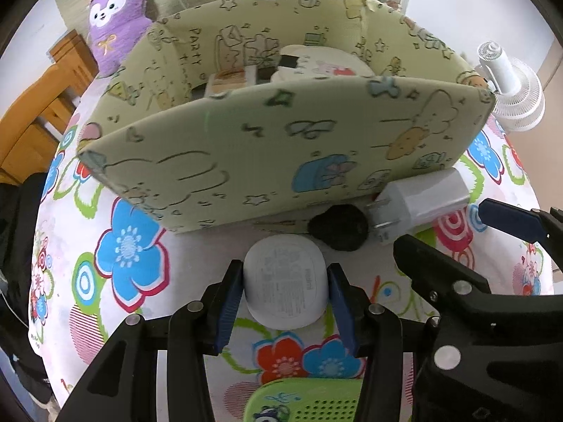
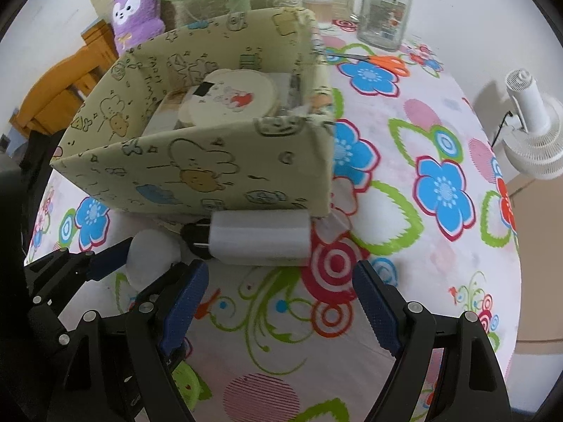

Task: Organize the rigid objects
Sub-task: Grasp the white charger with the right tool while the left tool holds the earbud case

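Observation:
My left gripper [image 1: 285,288] is shut on a white rounded earbud case [image 1: 286,283], held just above the flowered tablecloth in front of the yellow cartoon-print storage box [image 1: 281,140]. The case also shows in the right wrist view [image 2: 151,256], with the left gripper's blue fingers [image 2: 105,258] around it. My right gripper [image 2: 278,299] is open and empty, a short way before a white plug charger [image 2: 260,237] that lies against the box's front wall [image 2: 211,176]. A black lump [image 1: 339,227] lies beside the charger [image 1: 418,200]. The box holds a round cream tin [image 2: 239,98] and flat packets.
A green perforated item [image 1: 309,404] lies under my left gripper. Orange-handled scissors [image 2: 383,61] and a glass jar mug [image 2: 383,14] sit at the back right. A white fan [image 2: 535,130] stands off the right edge. A purple plush [image 1: 112,17] and green fan stand behind the box.

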A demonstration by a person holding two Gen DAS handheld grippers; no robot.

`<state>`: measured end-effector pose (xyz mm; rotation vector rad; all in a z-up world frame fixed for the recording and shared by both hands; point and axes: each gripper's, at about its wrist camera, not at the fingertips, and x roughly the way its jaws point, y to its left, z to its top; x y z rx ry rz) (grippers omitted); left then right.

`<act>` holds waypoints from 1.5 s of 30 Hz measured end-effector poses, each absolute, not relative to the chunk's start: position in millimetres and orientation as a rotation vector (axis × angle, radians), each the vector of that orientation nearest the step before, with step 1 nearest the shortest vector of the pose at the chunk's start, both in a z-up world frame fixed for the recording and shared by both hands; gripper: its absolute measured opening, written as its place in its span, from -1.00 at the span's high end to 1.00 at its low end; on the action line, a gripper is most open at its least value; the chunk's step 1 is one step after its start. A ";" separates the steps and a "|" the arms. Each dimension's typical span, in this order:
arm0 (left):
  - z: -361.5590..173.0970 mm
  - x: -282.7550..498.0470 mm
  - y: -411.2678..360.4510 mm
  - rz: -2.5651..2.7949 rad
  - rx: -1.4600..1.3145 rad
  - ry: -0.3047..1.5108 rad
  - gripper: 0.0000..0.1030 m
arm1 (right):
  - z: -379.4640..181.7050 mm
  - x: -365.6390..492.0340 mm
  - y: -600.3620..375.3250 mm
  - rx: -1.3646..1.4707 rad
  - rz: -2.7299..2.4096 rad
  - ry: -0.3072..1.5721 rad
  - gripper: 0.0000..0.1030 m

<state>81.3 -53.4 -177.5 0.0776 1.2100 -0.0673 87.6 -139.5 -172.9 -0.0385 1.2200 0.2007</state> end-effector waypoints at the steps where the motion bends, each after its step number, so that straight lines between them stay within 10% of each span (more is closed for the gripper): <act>1: -177.1 80.5 -50.5 -0.065 0.075 1.210 0.04 | -173.3 88.3 -137.4 -0.039 0.204 1.222 -0.67; 45: -184.2 90.3 -33.2 -0.102 0.065 1.212 0.07 | -196.6 112.5 -125.2 -0.008 0.139 1.246 -0.50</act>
